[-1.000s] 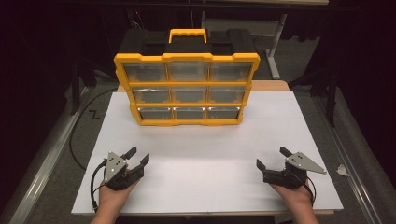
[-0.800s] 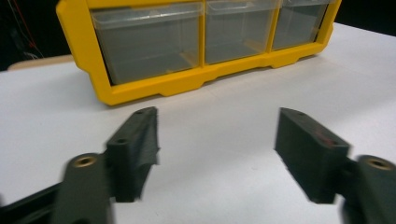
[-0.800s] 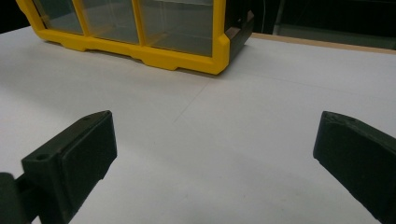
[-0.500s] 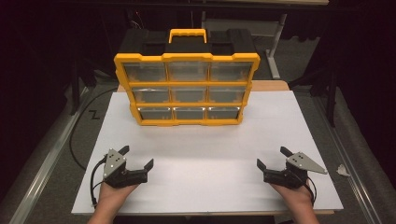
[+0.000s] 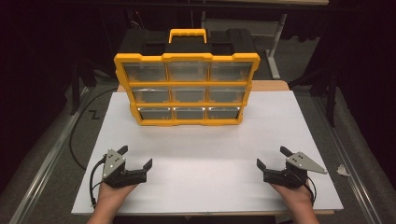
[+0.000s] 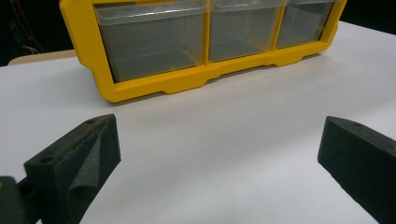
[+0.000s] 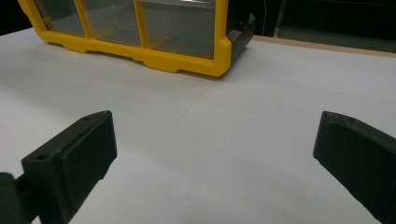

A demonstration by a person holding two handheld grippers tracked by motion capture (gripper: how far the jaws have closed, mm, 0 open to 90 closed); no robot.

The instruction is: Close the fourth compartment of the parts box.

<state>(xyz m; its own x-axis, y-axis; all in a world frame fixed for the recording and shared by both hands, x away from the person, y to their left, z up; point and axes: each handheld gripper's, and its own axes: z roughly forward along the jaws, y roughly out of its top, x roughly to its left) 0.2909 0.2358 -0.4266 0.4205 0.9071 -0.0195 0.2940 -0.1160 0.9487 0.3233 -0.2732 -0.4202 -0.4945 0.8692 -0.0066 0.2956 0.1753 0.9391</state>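
Observation:
A yellow and black organiser box (image 5: 187, 88) stands upright at the back of the white table (image 5: 205, 186), with its clear drawers in three rows of three facing me. The bottom drawers (image 6: 154, 37) look empty. My left gripper (image 5: 135, 156) rests on the table near the front left, open, with nothing between its jaws. At the front right my right gripper (image 5: 272, 157) also rests open with nothing in it. In the left gripper view the box's yellow frame (image 6: 154, 88) lies well beyond the jaws. The right gripper view has the box's right corner (image 7: 219, 56) ahead.
A wooden tabletop edge (image 5: 271, 85) shows behind the white sheet. Metal rails (image 5: 42, 172) run along both sides of the table. A black cable (image 5: 79, 135) lies on the floor at the left, and a small white scrap (image 5: 343, 170) on the right.
The left gripper's jaws have spread a little wider and the hand has shifted slightly. The right gripper and the box have stayed where they were.

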